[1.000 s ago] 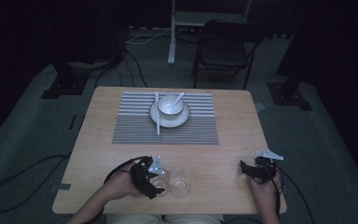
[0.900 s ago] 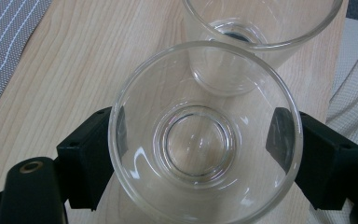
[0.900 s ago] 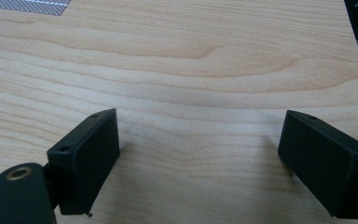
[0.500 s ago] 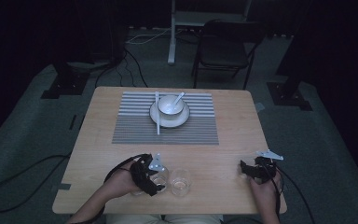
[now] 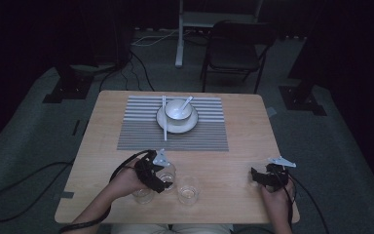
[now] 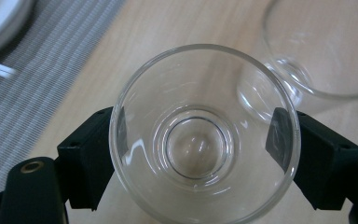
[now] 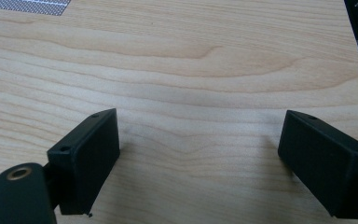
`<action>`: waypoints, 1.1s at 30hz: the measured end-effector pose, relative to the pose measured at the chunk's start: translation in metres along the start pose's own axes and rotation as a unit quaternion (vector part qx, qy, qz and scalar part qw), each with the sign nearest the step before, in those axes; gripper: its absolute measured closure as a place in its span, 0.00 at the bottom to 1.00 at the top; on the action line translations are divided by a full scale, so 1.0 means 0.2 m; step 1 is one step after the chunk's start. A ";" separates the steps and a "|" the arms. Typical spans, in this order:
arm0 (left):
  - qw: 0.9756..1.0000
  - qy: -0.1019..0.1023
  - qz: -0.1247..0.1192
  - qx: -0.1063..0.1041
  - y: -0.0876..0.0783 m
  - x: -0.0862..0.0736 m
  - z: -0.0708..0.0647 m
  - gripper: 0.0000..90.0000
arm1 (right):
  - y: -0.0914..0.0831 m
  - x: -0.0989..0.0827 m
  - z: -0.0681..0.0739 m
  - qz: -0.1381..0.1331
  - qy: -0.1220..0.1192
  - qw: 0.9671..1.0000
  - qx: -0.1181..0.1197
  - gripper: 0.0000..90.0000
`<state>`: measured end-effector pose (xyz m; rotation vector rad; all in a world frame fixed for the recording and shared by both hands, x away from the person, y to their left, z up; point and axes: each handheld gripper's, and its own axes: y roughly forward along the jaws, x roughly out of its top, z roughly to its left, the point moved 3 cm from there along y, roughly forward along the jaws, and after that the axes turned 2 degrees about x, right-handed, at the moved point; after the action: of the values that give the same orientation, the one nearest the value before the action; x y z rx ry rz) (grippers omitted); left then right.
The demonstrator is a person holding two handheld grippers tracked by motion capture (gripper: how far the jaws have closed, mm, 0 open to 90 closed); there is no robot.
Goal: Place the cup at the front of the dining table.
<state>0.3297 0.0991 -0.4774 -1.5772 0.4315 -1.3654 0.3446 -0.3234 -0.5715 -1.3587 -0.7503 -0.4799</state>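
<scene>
Down at the near edge of the table (image 5: 102, 141), around 7 o'clock from the plate, your left gripper (image 6: 196, 154) has a clear glass (image 6: 205, 135) sitting right between its jaws, a pad against each side of the wall, so I'd call it grasped, though how hard you're squeezing I can't tell. The glass stands upright, mouth facing the camera, long axis straight up. Heads up: a second glass (image 6: 321, 46) sits just beside it at about 1 o'clock in the left gripper view, and from above a third glass (image 5: 142, 194) peeks out by your left hand (image 5: 126, 180), so the room around it is tight. Lift straight up before swinging anywhere, I'd guess. Your right gripper (image 7: 198, 158) is well apart at 4 o'clock, jaws spread wide over bare wood, holding nothing. Open space lies between the glasses and the striped placemat (image 5: 141, 136), where a bowl (image 5: 177, 108) with a spoon (image 5: 187, 102) sits on the plate (image 5: 168, 126), a chopstick (image 5: 164, 117) alongside.
</scene>
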 end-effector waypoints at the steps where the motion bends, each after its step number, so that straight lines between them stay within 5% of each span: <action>1: 1.000 -0.002 0.003 0.002 0.00 0.01 0.02 0.20 | 0.00 0.00 0.00 0.000 0.000 1.000 0.000 0.13; 10: 0.999 -0.035 0.003 0.037 0.00 0.04 0.19 0.20 | 0.00 0.00 0.00 0.000 0.000 1.000 0.000 0.13; 20: 0.994 -0.086 0.004 0.073 0.00 0.01 0.39 0.20 | 0.00 0.00 0.00 0.000 0.000 1.000 0.000 0.13; 30: 0.982 -0.146 0.004 0.118 -0.02 0.00 0.62 0.20 | 0.00 0.00 0.00 0.000 0.000 1.000 0.000 0.13; 33: 0.976 -0.175 0.001 0.127 -0.02 0.00 0.68 0.20 | 0.00 0.00 0.00 0.000 0.000 1.000 0.000 0.13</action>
<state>0.4505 0.1588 -0.4617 -1.5584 0.0423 -1.0632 0.3446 -0.3235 -0.5714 -1.3588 -0.7495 -0.4807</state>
